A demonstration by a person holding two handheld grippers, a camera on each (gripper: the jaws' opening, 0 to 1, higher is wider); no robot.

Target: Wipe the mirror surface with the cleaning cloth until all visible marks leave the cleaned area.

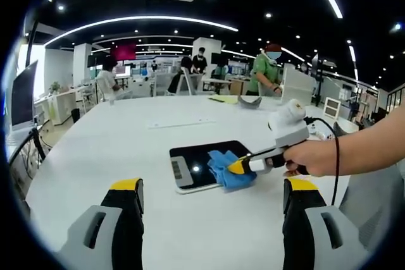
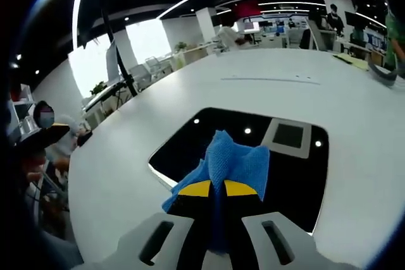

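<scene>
Open-plan office space is seen behind a wide white desk [image 1: 114,150], with ceiling lights above and several people standing well back at other workstations. On the desk a dark, rounded-corner mirror [image 1: 196,156] is laid flat, with a small grey panel at one end; ceiling lights are reflected in it as bright dots. A blue cleaning cloth [image 2: 231,162] is bunched on the mirror surface, near the edge closest to the right tool [image 1: 243,166], whose yellow-tipped jaws are closed on the cloth and pressed down with it against the glass. The person's hand [image 1: 313,157] is seen on that tool's handle, a black cable trailing from it. The left tool [image 1: 215,197] is held apart from the mirror, above bare desk, its jaws spread wide and holding nothing. As to progress — wiping is judged to be under way, not finished: the cloth is in contact with one side of the mirror, and most of the dark surface remains uncovered. Whether marks are left cannot be told — no smears can be made out on the glass, and the bright spots are taken for reflections. Mirror and cloth are both kept in sight.
</scene>
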